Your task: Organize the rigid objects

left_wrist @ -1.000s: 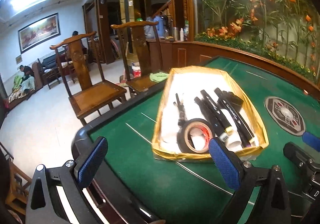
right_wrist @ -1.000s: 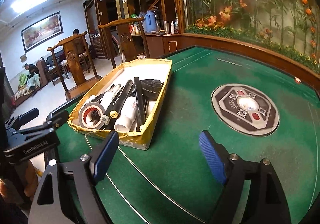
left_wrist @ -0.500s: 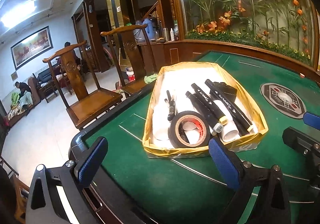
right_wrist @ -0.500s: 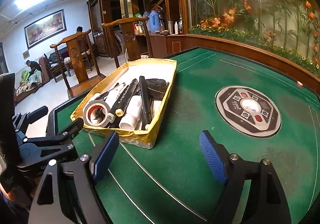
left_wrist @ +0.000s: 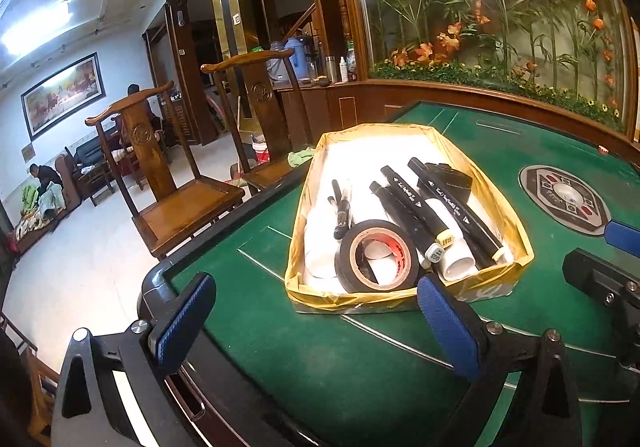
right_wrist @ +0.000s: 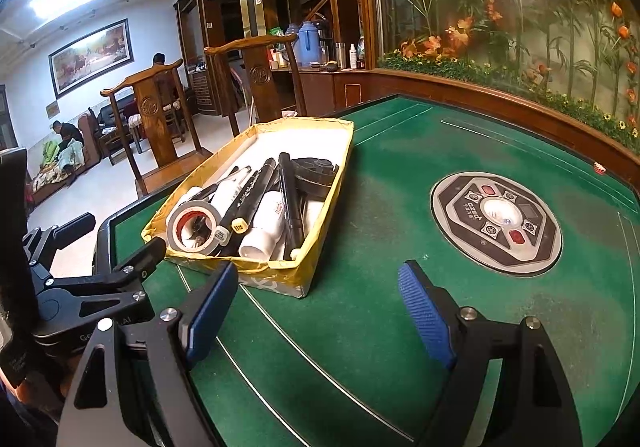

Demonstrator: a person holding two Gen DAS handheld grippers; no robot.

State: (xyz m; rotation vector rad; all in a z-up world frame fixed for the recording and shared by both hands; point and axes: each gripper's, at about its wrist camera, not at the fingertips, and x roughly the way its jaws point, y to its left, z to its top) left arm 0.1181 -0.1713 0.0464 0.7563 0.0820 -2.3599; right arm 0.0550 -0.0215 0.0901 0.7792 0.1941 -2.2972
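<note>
Box: a shallow tray-like box [left_wrist: 408, 299] with yellow-gold outer walls and a white inside is sitting on the green table [left_wrist: 328, 359], near the table's left edge and close to its near-left corner.
Box contents: a roll of black tape [left_wrist: 376, 256] with a brown core is leaning at the near end; black markers [left_wrist: 404, 215] with white print and pale end caps are lying lengthwise beside it; a white tube [left_wrist: 454, 255] is lying between the markers; a thin black pen [left_wrist: 340, 207] is lying on the left side; a dark round part [left_wrist: 444, 179] is resting toward the far end.
Table centre: a grey octagonal control panel [right_wrist: 496, 223] with red buttons is sitting well apart from the box.
Left gripper [left_wrist: 316, 325]: its blue-padded fingers are standing wide apart, holding nothing, hovering over the near-left table corner just in front of the box.
Right gripper [right_wrist: 320, 309]: its fingers are likewise spread wide and empty, hovering over bare felt between the box and the panel.
Beyond the left edge: two wooden chairs [left_wrist: 176, 183] are standing on the pale floor.
</note>
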